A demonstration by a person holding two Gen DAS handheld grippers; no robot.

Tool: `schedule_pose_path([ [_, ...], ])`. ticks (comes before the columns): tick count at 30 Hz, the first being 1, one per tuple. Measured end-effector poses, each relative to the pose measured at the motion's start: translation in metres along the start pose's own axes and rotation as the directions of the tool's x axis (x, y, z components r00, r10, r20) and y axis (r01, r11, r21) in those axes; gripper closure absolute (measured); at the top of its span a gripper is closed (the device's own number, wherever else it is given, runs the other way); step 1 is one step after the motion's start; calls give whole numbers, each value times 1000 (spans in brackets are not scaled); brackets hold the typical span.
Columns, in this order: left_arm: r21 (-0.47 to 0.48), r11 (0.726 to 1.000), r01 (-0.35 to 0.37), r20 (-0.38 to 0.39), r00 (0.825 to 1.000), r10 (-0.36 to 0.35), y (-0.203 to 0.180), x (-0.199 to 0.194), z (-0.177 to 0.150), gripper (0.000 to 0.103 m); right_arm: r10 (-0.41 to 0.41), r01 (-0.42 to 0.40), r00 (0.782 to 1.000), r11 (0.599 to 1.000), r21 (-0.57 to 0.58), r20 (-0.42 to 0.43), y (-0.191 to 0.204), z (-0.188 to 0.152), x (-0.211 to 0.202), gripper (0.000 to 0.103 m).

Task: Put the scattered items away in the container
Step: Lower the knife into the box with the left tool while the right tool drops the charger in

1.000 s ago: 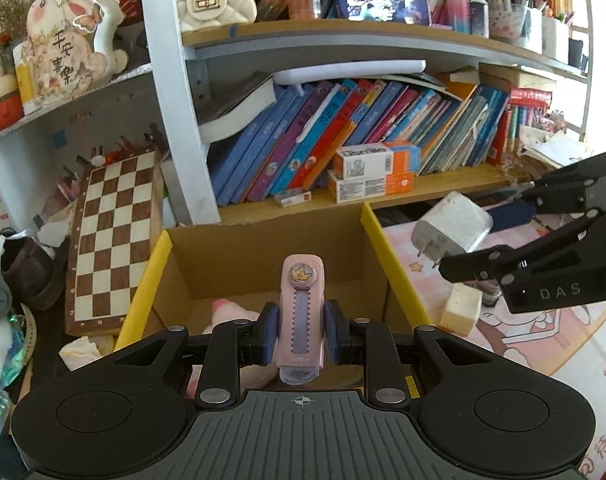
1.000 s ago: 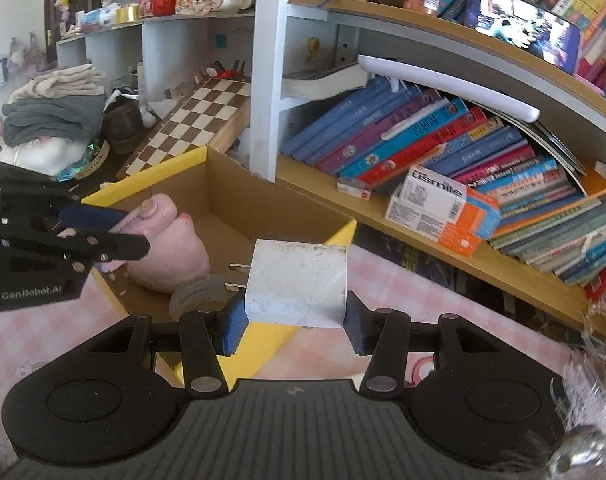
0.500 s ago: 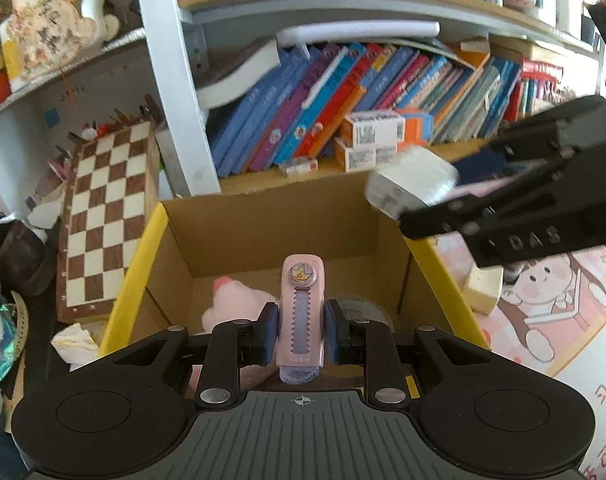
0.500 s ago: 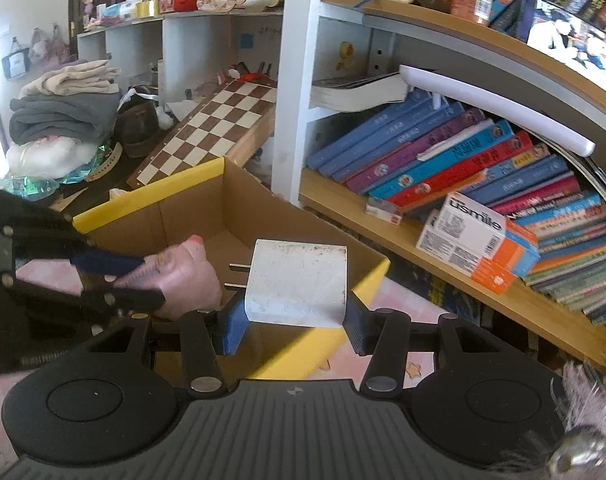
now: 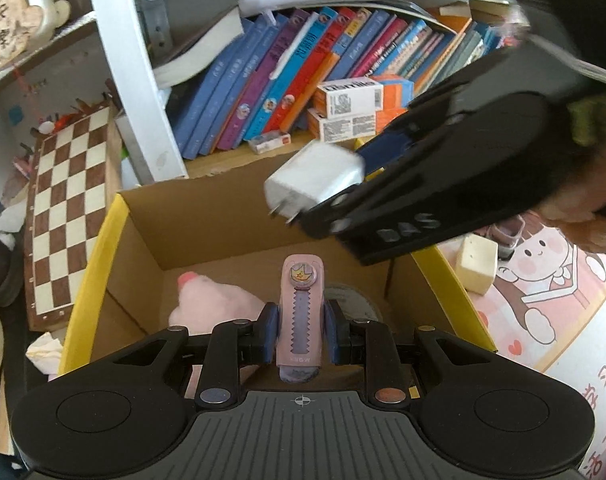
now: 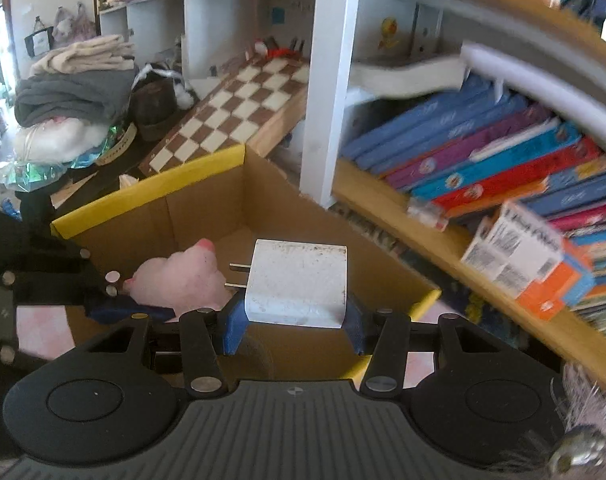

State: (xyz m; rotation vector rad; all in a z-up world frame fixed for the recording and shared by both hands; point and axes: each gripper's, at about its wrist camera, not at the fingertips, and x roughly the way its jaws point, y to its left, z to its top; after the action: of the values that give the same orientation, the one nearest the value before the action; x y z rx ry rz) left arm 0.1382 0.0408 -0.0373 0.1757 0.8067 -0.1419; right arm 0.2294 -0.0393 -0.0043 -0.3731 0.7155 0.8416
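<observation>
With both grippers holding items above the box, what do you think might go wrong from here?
1. The right gripper sits close above the left gripper over the box; they may collide while releasing.
2. The charger has bare prongs and could land on the pink plush or snag it.
3. The pink clip might fall onto the tape roll and bounce.
</observation>
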Motion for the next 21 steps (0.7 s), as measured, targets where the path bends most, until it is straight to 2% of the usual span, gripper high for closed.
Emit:
schedule_pose_path([
  [4,12,1000,1,-19,1000,0,-3,6,2,80,40,-36,997,998,53,-73,-14,8,26,56],
  [10,24,1000,3,-52,999,-2,-4,16,5,80,59,-53,989,998,44,-135,-18,11,54,56],
  [17,33,999,22,-95,995,-18,-5,29,8,80,18,-20,986,1000,-9,-164,-21,20,67,56],
  [21,43,999,28,-103,994,-24,-6,32,9,80,24,-34,988,998,-59,-152,-15,28,67,56],
])
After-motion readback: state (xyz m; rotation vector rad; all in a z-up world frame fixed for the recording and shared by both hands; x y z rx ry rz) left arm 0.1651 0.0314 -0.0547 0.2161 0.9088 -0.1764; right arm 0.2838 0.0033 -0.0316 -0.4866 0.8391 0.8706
